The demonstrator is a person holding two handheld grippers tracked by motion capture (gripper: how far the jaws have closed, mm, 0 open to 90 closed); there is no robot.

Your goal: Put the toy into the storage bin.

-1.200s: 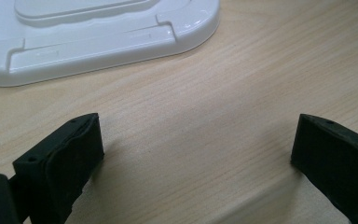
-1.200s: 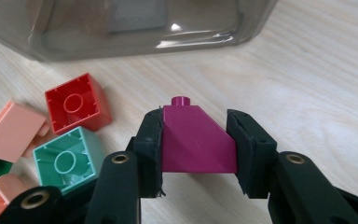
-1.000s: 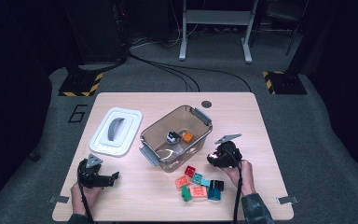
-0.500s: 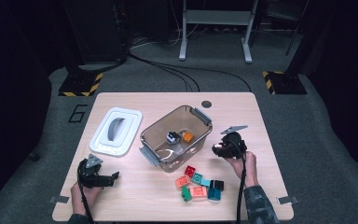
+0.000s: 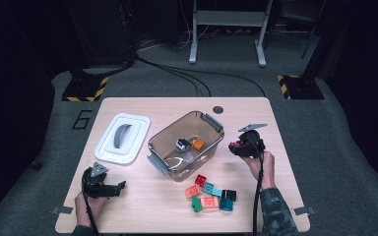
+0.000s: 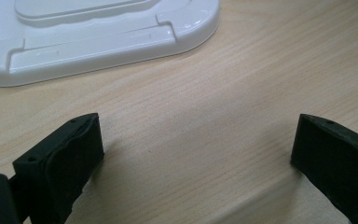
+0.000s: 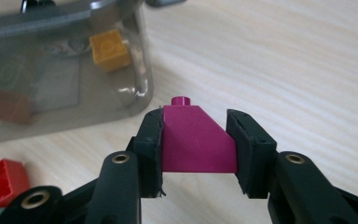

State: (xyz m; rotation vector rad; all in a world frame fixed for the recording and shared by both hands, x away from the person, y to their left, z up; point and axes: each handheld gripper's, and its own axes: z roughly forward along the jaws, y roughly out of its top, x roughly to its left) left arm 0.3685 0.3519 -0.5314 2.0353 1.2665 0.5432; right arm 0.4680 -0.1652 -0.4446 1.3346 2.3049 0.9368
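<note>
Fingers of the right gripper (image 7: 194, 140) clenched on a magenta sloped brick (image 7: 196, 140), one pad on each side face, its single stud pointing away from the camera. In the high view the right gripper (image 5: 246, 143) is held above the desk (image 5: 142, 211) just off the right end of the clear tub (image 5: 187, 145), brick (image 5: 235, 146) at its tip, not over the rim. Left gripper (image 6: 196, 154): fingers released, wide apart, nothing between them, bare wood beneath; in the high view the left gripper (image 5: 106, 187) rests low at the near left of the desk.

Near edge, middle: loose pile of bricks (image 5: 209, 192), red, teal, salmon, green, black, close together, in front of the tub. Red brick (image 7: 0, 182) also seen at lower left of the right gripper view.

Inside the tub: orange brick (image 5: 198, 144) and a black-and-white piece (image 5: 182, 144), side by side near the middle. Orange brick (image 7: 109, 49) shows through the tub wall (image 7: 65, 93).

White lid (image 5: 123, 139) lies flat, left of the tub, apart from it; its edge (image 6: 98, 37) is just beyond the left fingers.
</note>
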